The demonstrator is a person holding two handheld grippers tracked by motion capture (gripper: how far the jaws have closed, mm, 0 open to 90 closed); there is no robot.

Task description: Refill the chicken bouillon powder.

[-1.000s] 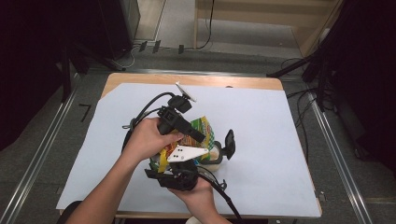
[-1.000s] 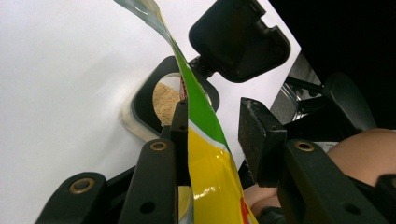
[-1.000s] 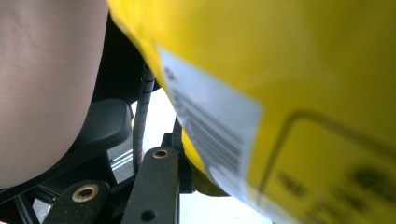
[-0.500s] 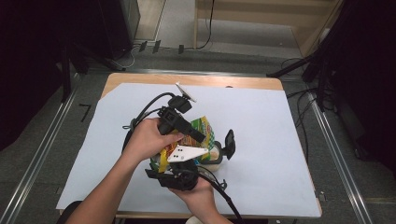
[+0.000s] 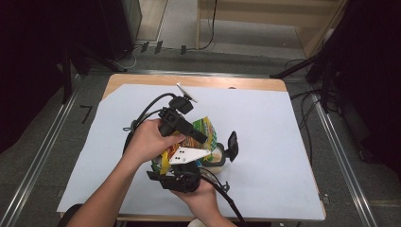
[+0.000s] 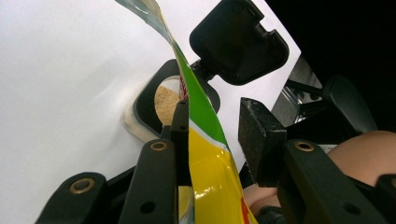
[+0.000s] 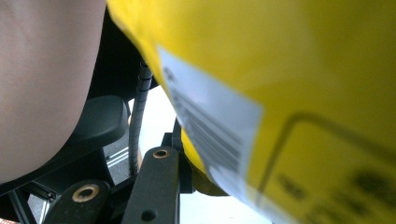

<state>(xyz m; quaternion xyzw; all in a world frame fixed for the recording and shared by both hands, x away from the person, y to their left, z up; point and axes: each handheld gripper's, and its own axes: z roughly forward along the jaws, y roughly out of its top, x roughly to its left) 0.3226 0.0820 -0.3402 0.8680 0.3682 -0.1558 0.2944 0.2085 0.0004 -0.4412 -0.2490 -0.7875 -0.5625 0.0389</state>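
Both grippers, left (image 5: 201, 137) and right (image 5: 182, 163), clamp their fingers on a yellow-green bag (image 5: 205, 130) tilted above an open container (image 6: 161, 100) on the tabletop (image 5: 274, 142).

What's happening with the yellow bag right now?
Left gripper and right gripper both hold the bag. Bag tipped over the open container. Nothing in the way.

the yellow bag (image 7: 280, 93) is blurred, its label print unreadable, cut off at the edges.
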